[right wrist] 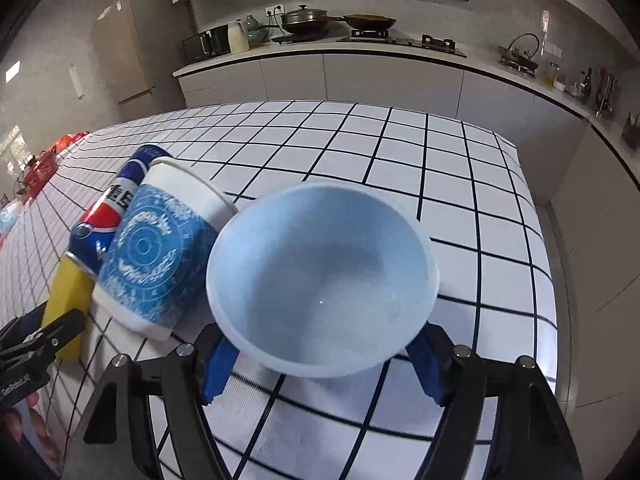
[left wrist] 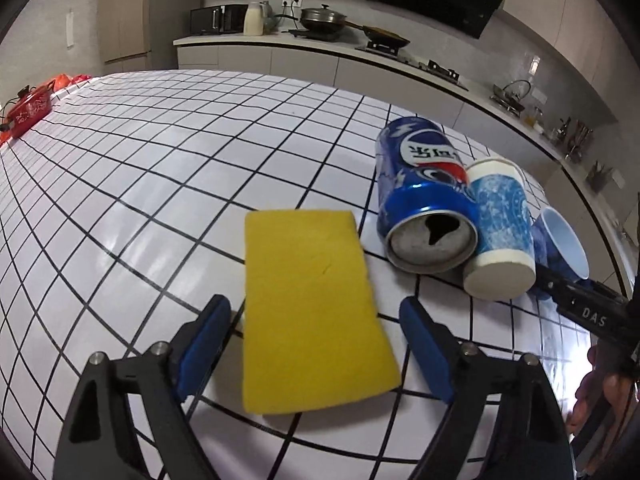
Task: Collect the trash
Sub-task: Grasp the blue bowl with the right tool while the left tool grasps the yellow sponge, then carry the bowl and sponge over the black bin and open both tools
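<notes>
A yellow sponge [left wrist: 312, 312] lies flat on the checked tabletop [left wrist: 160, 184], a plain rectangular slab. Just beside it lies a dented blue cola can [left wrist: 424, 196] on its side, its opened top facing the camera. Touching the can, a paper cup with a blue pattern [left wrist: 500, 224] also lies on its side, white base towards the camera. Beyond it a second cup, pale blue inside [right wrist: 324, 276], is tipped with its open mouth facing the right wrist camera

left tongs [left wrist: 316, 340]: angled down, jaws apart | right tongs [right wrist: 320, 354]: angled down, jaws apart
</notes>
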